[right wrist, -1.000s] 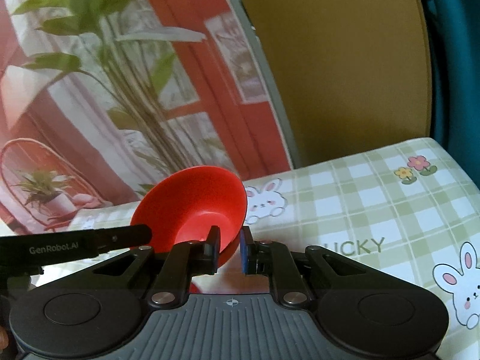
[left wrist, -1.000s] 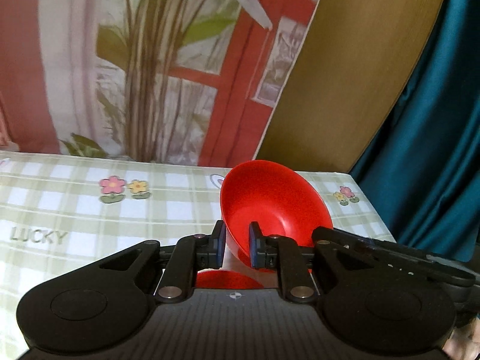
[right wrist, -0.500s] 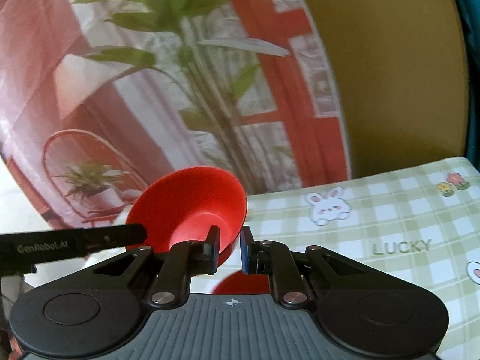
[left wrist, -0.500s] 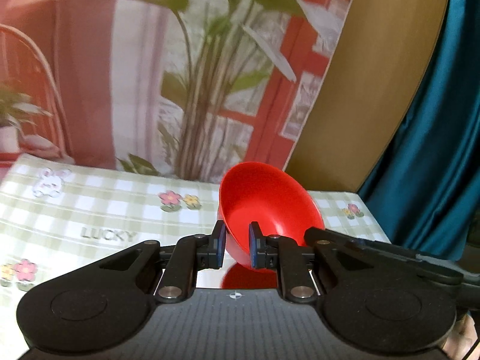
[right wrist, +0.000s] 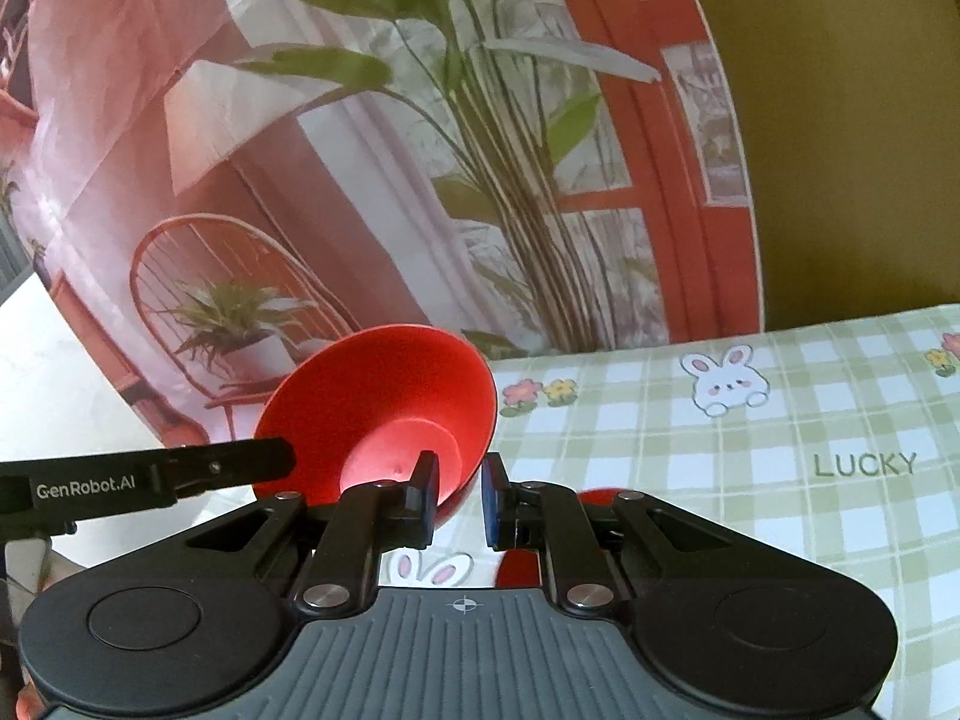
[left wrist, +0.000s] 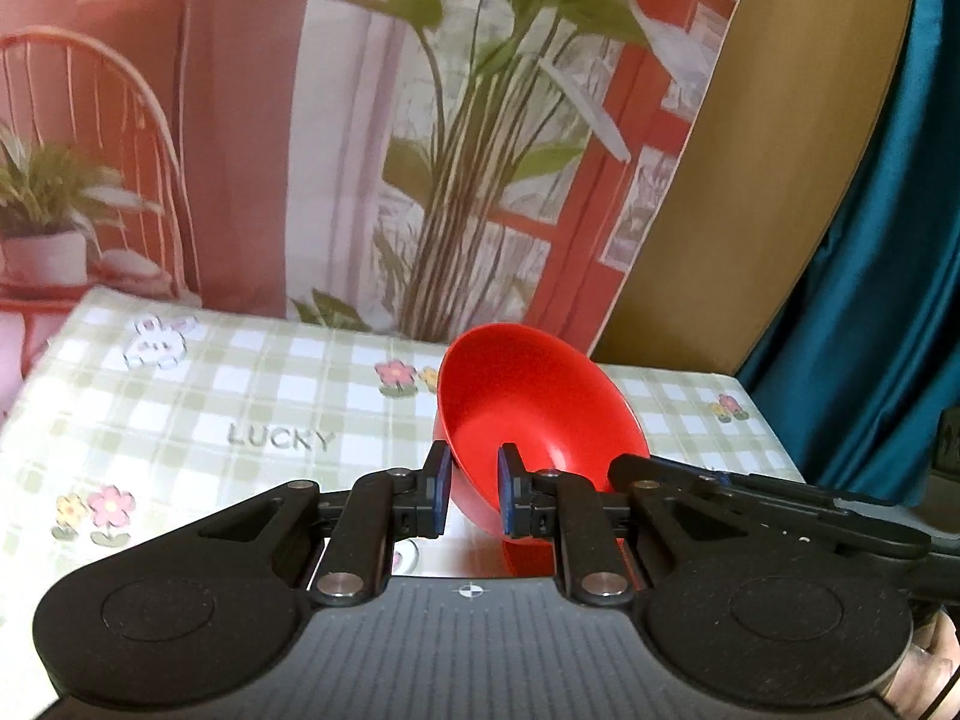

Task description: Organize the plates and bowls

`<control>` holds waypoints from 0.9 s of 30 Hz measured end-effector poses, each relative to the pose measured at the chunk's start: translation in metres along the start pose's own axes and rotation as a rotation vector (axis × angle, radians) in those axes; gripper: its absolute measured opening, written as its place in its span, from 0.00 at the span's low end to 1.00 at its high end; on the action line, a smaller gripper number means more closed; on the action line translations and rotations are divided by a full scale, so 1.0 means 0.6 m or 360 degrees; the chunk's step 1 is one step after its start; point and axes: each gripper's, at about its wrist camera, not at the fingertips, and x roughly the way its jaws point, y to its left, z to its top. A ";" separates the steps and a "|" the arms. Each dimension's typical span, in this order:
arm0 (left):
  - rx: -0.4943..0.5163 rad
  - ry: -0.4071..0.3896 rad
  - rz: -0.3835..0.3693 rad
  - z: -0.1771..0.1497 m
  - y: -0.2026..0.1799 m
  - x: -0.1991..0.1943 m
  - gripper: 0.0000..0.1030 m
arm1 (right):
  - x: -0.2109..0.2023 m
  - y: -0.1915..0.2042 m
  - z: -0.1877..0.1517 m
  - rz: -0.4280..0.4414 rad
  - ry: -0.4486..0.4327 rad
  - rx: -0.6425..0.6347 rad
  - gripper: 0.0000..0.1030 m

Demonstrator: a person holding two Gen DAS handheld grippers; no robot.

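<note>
A red bowl (left wrist: pixel 534 414) is held tilted above the table, its open side facing the left wrist camera. My left gripper (left wrist: pixel 474 495) is shut on its near rim. In the right wrist view the bowl (right wrist: pixel 384 414) shows its underside and foot ring, and my right gripper (right wrist: pixel 459 495) is shut on its rim from the opposite side. The left gripper's black body (right wrist: pixel 150 480) reaches in from the left, and the right gripper's body (left wrist: pixel 768 510) shows in the left wrist view. A second red item (right wrist: pixel 600 495) lies low behind the right fingers, mostly hidden.
The table has a green checked cloth (left wrist: pixel 210 420) with rabbits, flowers and the word LUCKY (right wrist: pixel 864 465). A printed backdrop of plants and a red window (left wrist: pixel 420 150) stands behind it. A wooden panel (left wrist: pixel 780 150) and a teal curtain (left wrist: pixel 900 300) stand at the right.
Both grippers have carried the bowl to the left and a little higher. More of the table's left part and the backdrop's chair has come into view. The grips are unchanged.
</note>
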 end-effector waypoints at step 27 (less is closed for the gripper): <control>0.0124 0.0305 -0.0036 -0.061 -0.062 0.147 0.17 | 0.022 -0.125 -0.069 -0.0205 0.0155 0.0125 0.14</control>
